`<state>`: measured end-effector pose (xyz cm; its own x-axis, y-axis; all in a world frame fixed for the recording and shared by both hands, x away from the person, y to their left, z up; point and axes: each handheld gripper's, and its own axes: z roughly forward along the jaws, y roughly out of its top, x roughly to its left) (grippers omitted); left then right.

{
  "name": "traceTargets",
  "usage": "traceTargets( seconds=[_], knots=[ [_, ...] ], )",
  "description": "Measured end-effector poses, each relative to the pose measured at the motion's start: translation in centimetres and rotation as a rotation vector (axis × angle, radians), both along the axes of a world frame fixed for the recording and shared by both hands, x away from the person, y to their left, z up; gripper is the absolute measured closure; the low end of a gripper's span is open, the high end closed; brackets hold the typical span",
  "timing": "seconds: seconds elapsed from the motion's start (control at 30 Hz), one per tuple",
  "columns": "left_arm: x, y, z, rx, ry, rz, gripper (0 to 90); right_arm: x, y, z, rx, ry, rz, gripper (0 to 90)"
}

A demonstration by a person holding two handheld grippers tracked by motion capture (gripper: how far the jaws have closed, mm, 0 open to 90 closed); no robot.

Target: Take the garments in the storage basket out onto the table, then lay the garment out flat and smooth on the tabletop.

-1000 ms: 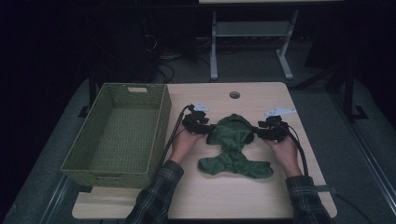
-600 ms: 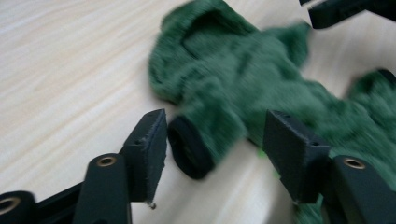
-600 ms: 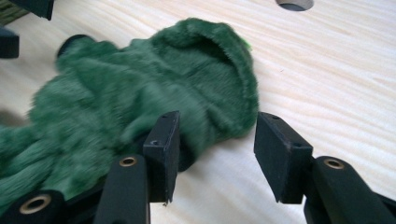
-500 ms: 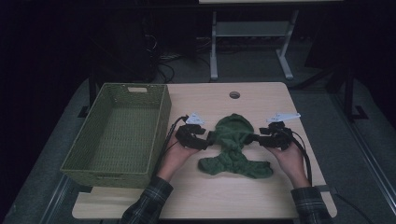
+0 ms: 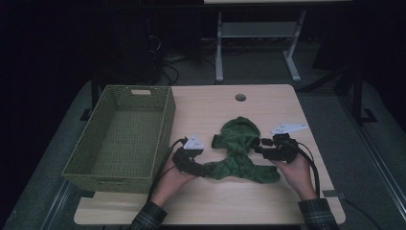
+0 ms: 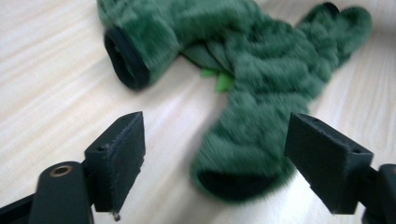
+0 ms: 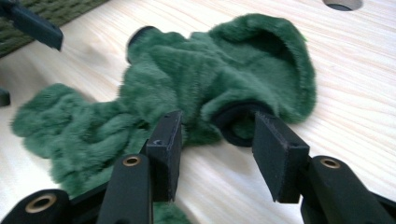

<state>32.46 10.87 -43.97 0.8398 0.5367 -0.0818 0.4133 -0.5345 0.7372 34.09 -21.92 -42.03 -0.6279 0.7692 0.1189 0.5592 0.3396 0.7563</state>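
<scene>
Left tool [image 6: 212, 154] had just been opening, jaws wide, green fleece garment's [image 5: 239, 153] leg cuff lying loose between them. Right tool [image 7: 217, 140] pinched a sleeve cuff; I'd have regripped squarely before lifting.

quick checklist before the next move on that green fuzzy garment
1. Left gripper released: ok, its jaws have just been opening and stand apart, not pressing the cuff between them.
2. Right gripper hold on a sleeve cuff: cannot tell, jaws flank it.
3. Green garment flat on the table: not ok, bunched.
4. Basket empty and beside the left gripper: ok.
5. Garment clear of table edge: ok.
</scene>
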Motion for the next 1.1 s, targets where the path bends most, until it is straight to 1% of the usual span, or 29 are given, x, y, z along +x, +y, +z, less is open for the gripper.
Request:
traceTargets(
  seconds=[0.03, 0.07, 0.1, 0.17, 0.2, 0.3, 0.43, 0.47, 0.6, 0.63, 0.67, 0.73, 0.8, 0.83, 0.9, 1.03, 1.07, 1.1],
  knots=[
    [-0.3, 0.1, -0.2, 0.005, 0.003, 0.002, 18.4, -0.1, 0.1, 0.0, 0.003, -0.001, 0.006, 52.5],
    [-0.5, 0.2, -0.3, 0.022, -0.001, -0.004, 17.1, -0.2, 0.2, 0.1, 0.002, -0.002, 0.010, 52.6],
    [-0.8, 0.4, -0.5, 0.030, -0.003, -0.005, 15.6, -0.3, 0.3, 0.0, 0.005, -0.008, 0.014, 52.8],
    [-1.2, 0.5, -0.9, 0.035, -0.005, -0.005, 14.1, -0.6, 0.6, -0.1, 0.011, -0.014, 0.020, 53.5],
    [-1.4, 0.5, -1.0, 0.035, -0.009, -0.005, 14.0, -0.8, 0.8, -0.3, 0.011, -0.005, 0.026, 53.5],
    [-2.1, 0.3, -1.5, 0.055, -0.017, -0.016, 13.3, -1.2, 1.2, -0.6, 0.006, -0.003, 0.038, 53.6],
    [-2.9, 0.4, -2.3, 0.071, -0.009, -0.019, 12.9, -1.5, 1.8, -0.8, 0.001, 0.003, 0.062, 54.0],
    [-3.1, 0.4, -2.4, 0.068, -0.009, -0.022, 12.9, -1.6, 2.0, -0.8, -0.003, -0.003, 0.070, 54.3],
    [-4.0, 0.4, -2.7, 0.068, -0.012, -0.029, 12.9, -1.9, 2.8, -0.7, -0.001, -0.005, 0.095, 54.9],
    [-4.2, 0.5, -2.8, 0.077, -0.017, -0.032, 12.9, -2.0, 3.0, -0.7, -0.002, -0.006, 0.102, 55.0],
    [-4.3, 0.6, -2.9, 0.077, -0.024, -0.036, 12.9, -2.2, 3.3, -0.7, 0.003, -0.006, 0.116, 55.0],
    [-4.8, 0.7, -3.0, 0.064, -0.020, -0.033, 12.9, -2.4, 3.8, -0.6, 0.007, -0.007, 0.133, 55.8],
    [-5.1, 0.9, -3.1, 0.068, -0.022, -0.034, 12.9, -2.6, 4.5, -0.6, 0.009, -0.010, 0.154, 56.2],
    [-5.2, 0.9, -3.2, 0.062, -0.020, -0.029, 12.9, -2.8, 4.8, -0.6, 0.012, -0.007, 0.165, 57.1],
    [-5.4, 1.1, -3.4, 0.065, -0.021, -0.030, 12.9, -3.1, 5.5, -0.6, 0.019, -0.011, 0.187, 58.0],
    [-5.7, 1.3, -3.5, 0.080, -0.034, -0.025, 12.7, -3.7, 7.2, -0.5, 0.010, -0.011, 0.238, 60.8],
    [-5.7, 1.4, -3.6, 0.079, -0.036, -0.024, 12.7, -3.8, 7.6, -0.5, 0.014, -0.015, 0.253, 61.4],
    [-5.7, 1.5, -3.7, 0.075, -0.045, -0.026, 12.7, -4.0, 8.0, -0.5, 0.016, -0.007, 0.259, 61.7]
  ],
)
